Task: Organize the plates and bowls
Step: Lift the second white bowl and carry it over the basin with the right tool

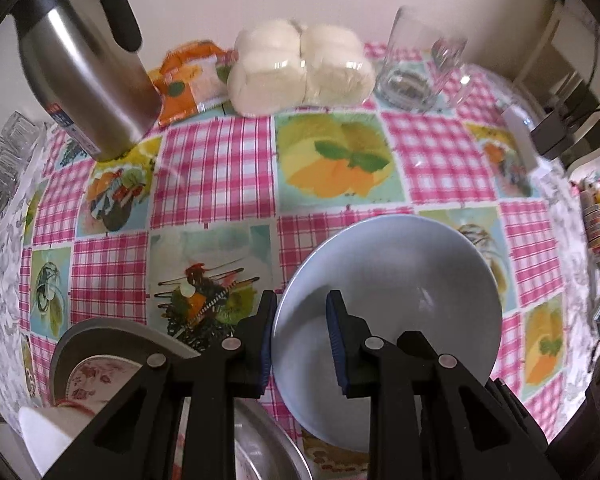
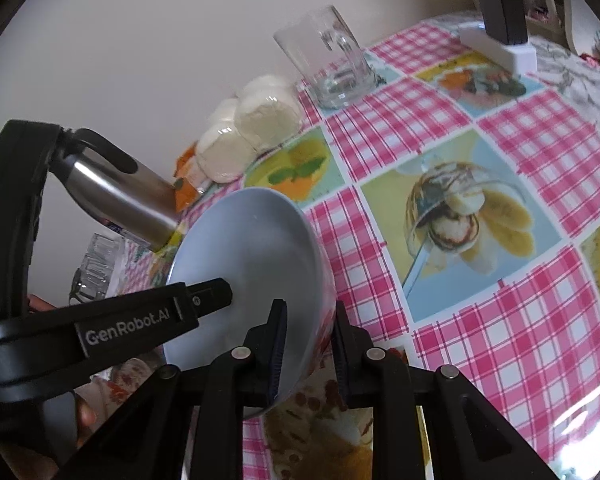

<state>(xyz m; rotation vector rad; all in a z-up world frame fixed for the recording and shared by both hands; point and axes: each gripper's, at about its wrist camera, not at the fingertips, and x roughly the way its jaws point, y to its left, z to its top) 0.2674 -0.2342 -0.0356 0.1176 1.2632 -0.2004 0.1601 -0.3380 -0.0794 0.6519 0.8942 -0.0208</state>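
While both grippers meet at pale blue bowl [image 1: 396, 300], left gripper [image 1: 302, 316] straddles its rim at 9 o'clock, grip uncertain; bowl tilted over checked tablecloth [image 1: 220, 168]; right gripper [image 2: 310, 322] pinches bowl wall at 6 o'clock; kettle [image 1: 84, 72] at 10 o'clock.

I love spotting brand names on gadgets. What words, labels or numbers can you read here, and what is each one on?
"GenRobot.AI": white letters on the black left gripper arm, in the right wrist view.
Red and blue sticker on the steel thermos jug: too blurred to read.
Orange snack packet: print too blurred.
Nothing else carries text.
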